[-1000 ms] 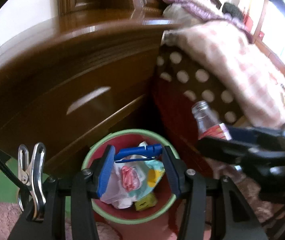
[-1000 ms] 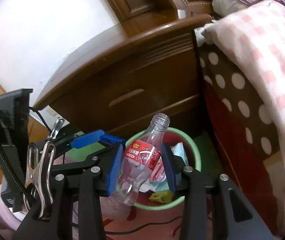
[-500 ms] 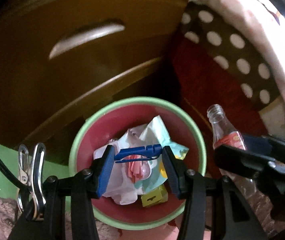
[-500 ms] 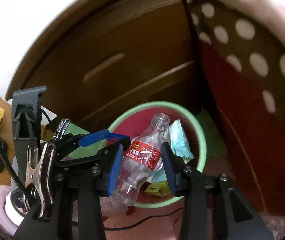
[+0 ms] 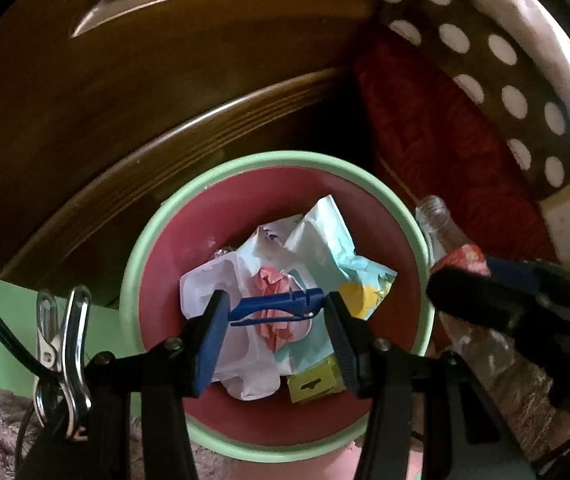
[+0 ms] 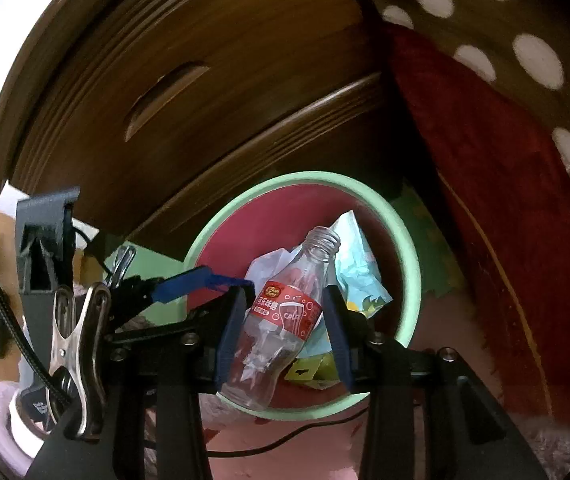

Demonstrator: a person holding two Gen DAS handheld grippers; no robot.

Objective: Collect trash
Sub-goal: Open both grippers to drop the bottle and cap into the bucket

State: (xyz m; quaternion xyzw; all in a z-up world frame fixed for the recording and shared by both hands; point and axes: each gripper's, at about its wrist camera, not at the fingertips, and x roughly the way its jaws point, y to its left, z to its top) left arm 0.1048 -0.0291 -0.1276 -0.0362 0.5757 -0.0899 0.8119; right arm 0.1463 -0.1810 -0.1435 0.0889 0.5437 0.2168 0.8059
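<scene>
Both grippers hang over a green-rimmed trash bin (image 5: 133, 280) on the floor beside a dark wooden nightstand (image 5: 125, 100), each carrying one piece of rubbish. The left gripper (image 5: 273, 320) pinches a small blue plastic clip (image 5: 275, 306) crosswise between its pads, directly above the crumpled wrappers (image 5: 317, 248) already piled in the bin; a drop from here would likely land inside. The right gripper (image 6: 283, 320) clamps an empty clear bottle (image 6: 285, 312) by its red label, the long axis slanting, open neck up and away over the bin, base hanging low at the near rim. That base appears to sit over or just outside the rim, so the bottle looks the less sure drop of the two, and the left hand seems better centred. In the left view the bottle's lower half is masked by the right gripper's black frame. The bin's floor is buried under wrappers, and the bed covers (image 6: 525, 52) at right run out of frame.
</scene>
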